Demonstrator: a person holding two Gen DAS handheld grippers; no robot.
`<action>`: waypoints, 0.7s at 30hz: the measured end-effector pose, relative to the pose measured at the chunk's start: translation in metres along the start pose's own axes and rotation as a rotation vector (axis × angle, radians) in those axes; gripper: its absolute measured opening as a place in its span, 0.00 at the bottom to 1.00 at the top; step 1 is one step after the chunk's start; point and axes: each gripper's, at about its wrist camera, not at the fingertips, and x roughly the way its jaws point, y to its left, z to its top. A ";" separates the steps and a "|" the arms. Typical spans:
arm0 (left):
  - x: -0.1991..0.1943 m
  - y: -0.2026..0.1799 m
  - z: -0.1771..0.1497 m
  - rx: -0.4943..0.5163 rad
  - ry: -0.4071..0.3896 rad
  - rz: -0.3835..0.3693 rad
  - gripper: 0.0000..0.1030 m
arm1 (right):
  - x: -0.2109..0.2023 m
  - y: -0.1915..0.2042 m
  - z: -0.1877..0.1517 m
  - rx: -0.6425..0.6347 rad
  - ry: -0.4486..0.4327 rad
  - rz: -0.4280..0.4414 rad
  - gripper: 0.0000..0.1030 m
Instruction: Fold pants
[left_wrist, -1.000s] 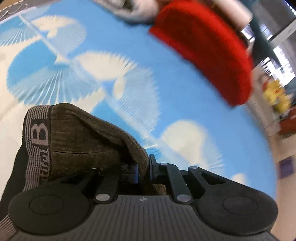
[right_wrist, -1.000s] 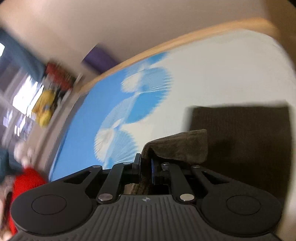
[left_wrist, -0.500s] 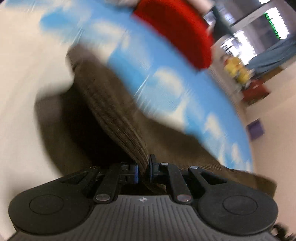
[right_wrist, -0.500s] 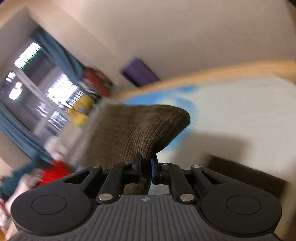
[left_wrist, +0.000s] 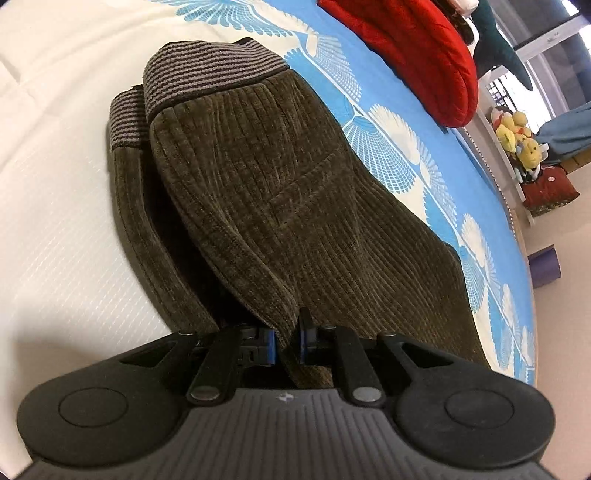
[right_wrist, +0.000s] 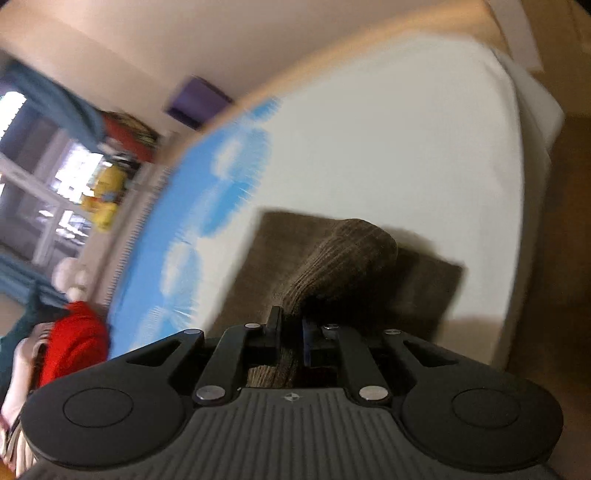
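Note:
The brown corduroy pants (left_wrist: 280, 192) lie on the bed, doubled over, with the striped grey cuffs (left_wrist: 207, 70) at the far end. My left gripper (left_wrist: 287, 338) is shut on a fold of the brown fabric near me. In the right wrist view the pants (right_wrist: 343, 258) show as a flat dark patch with a raised hump of fabric. My right gripper (right_wrist: 291, 332) is shut on that fabric, which runs between the fingers. The right view is blurred.
The bed sheet (left_wrist: 55, 206) is white with a blue fan-patterned part (left_wrist: 399, 147). A red cushion (left_wrist: 413, 51) lies at the far side. Plush toys (left_wrist: 517, 136) and a purple box (left_wrist: 545, 266) stand beyond the bed edge. The bed's near corner (right_wrist: 517, 184) drops off at the right.
Both grippers swung the held fabric up and over, then down. The pants now lie doubled on the bed with the cuffs far from the left gripper. Both stay shut on fabric.

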 end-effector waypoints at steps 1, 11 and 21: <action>0.003 -0.009 0.003 -0.002 0.003 -0.001 0.12 | -0.006 0.000 0.001 -0.004 -0.008 0.010 0.10; 0.003 -0.014 0.007 0.008 0.011 0.013 0.14 | 0.014 -0.083 -0.019 0.201 0.074 -0.015 0.12; -0.017 -0.002 0.016 -0.037 -0.068 -0.039 0.65 | 0.007 -0.077 0.007 0.218 -0.048 -0.058 0.42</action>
